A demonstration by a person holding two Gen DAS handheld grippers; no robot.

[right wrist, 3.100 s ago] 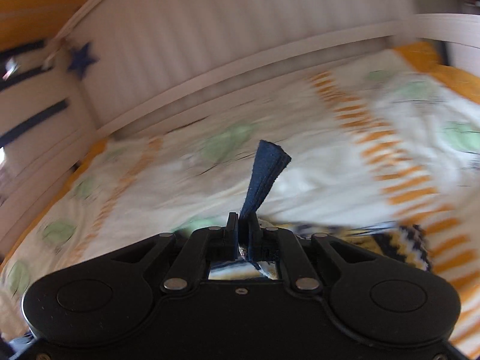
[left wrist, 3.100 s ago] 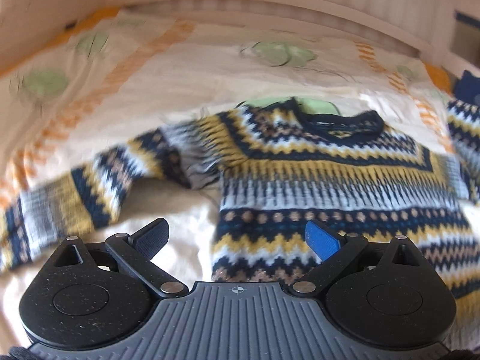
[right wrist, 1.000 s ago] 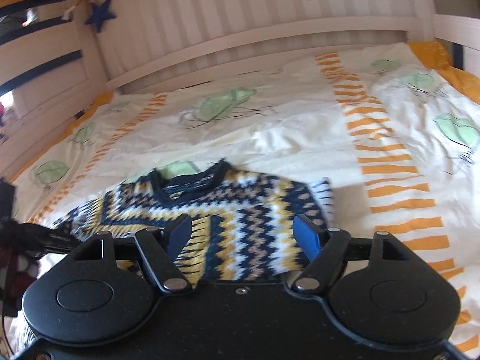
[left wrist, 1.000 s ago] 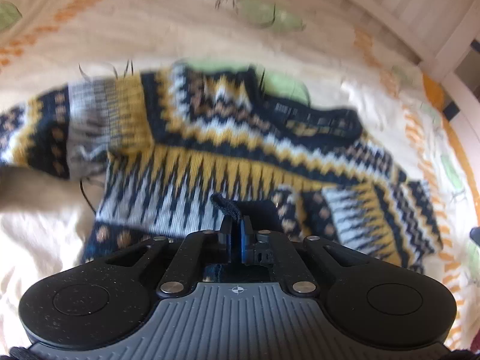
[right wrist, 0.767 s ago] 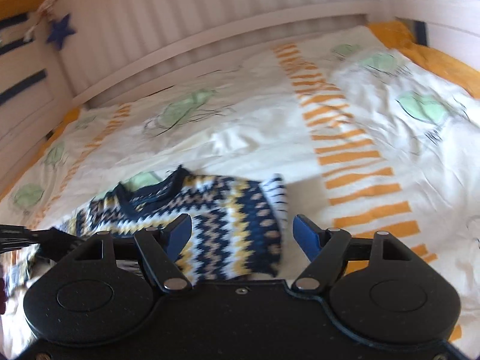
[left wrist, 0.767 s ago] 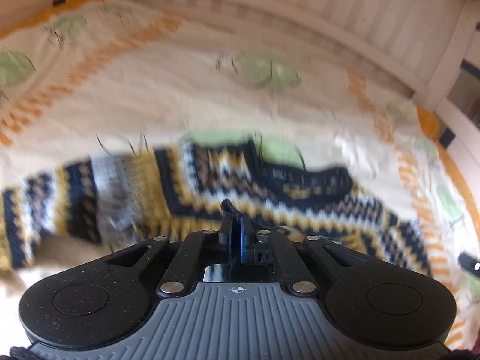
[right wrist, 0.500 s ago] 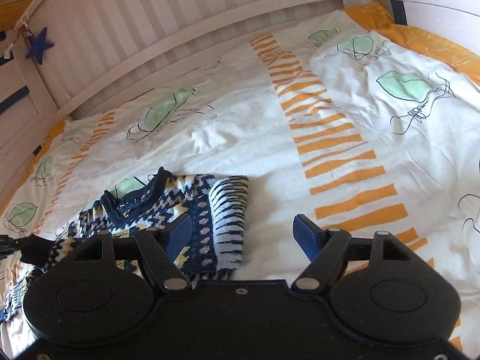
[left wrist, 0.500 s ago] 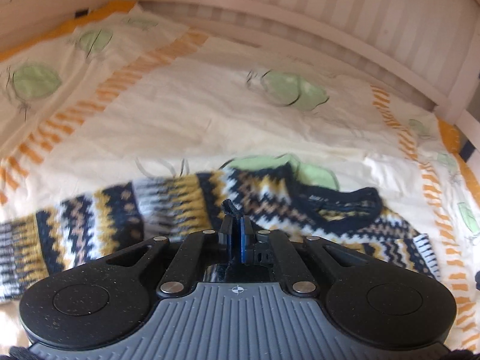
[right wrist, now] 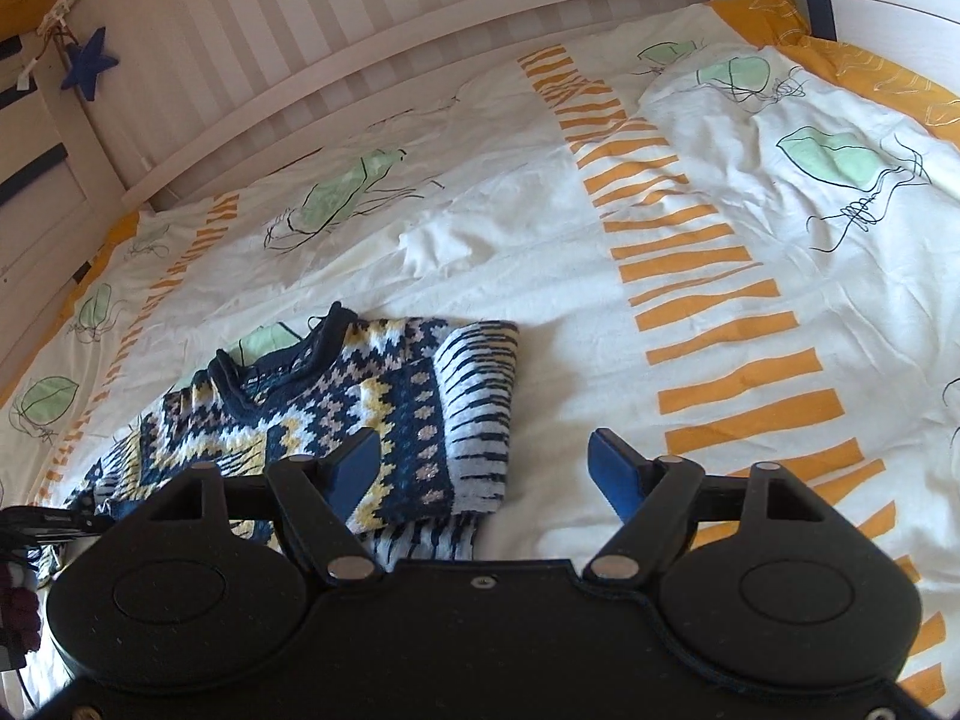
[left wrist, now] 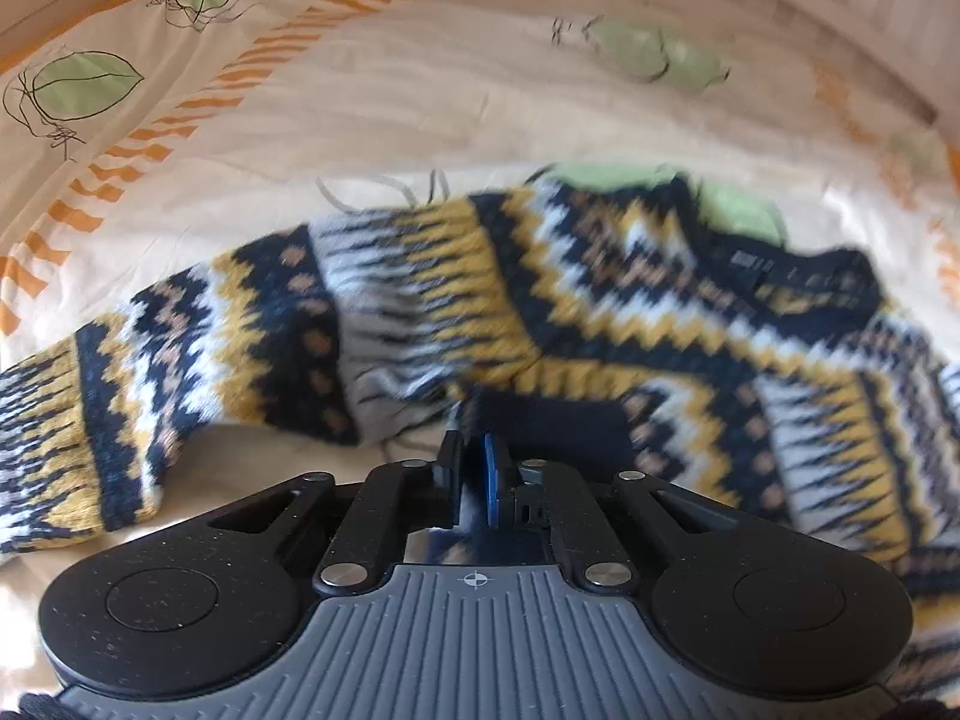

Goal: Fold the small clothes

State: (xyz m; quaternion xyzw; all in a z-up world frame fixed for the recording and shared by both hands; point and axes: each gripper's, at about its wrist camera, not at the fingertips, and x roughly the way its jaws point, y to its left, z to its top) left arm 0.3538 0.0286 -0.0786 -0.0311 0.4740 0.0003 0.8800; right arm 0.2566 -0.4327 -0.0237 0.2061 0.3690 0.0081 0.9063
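A patterned knit sweater (left wrist: 600, 324) in navy, mustard and white lies on the bed's duvet (right wrist: 540, 228), which is cream with orange stripes and green leaf prints. In the left wrist view the sweater's sleeve (left wrist: 168, 372) stretches out to the left across the duvet, while the collar (left wrist: 798, 288) sits toward the upper right. The left claw (left wrist: 474, 468) is clenched, its jaws pressed together on a dark fold of the sweater's fabric near its lower part. The right claw (right wrist: 486, 471) is released and its jaws are opening; the sweater's folded right edge lies below its left finger (right wrist: 357, 468), with nothing gripped between them. A white slatted bed frame (right wrist: 312, 30) runs behind, with a blue star (right wrist: 90, 63) hanging on it.
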